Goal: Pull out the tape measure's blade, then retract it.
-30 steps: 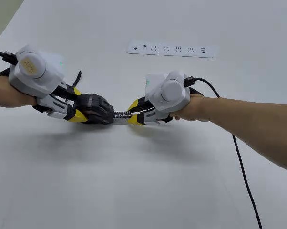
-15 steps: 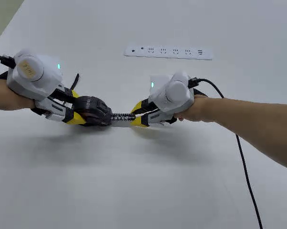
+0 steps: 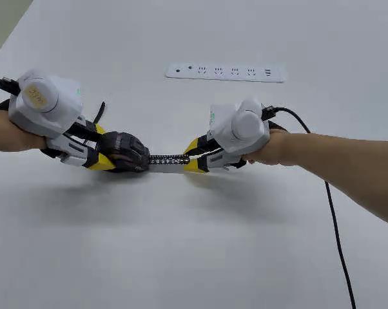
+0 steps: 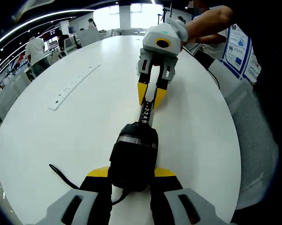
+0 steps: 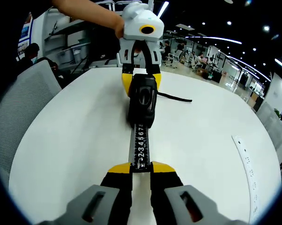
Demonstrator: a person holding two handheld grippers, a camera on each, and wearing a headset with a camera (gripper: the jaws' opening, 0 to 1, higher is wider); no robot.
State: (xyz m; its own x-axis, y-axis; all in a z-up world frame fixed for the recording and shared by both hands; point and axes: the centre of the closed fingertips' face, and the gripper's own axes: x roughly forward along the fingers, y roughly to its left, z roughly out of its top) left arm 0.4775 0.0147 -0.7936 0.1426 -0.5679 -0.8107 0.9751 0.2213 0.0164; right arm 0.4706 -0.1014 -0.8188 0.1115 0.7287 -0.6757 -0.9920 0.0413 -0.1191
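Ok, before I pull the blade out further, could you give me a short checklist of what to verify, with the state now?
1. Left gripper shut on the tape measure case: ok.
2. Right gripper shut on the blade near its end: ok.
3. Blade straight between both grippers, numbers facing up: ok.
4. Power strip lying apart from the pulling line: ok.
5. Cable trailing beside the right arm, away from the blade: ok.
6. Whether the blade is locked: cannot tell.

Tape measure (image 3: pixel 126 150) and blade (image 3: pixel 169 159) bridge left gripper (image 3: pixel 106 147) and right gripper (image 3: pixel 193 156), blocking between; power strip (image 3: pixel 226 71) beyond; nearer table (image 3: pixel 181 251) open.
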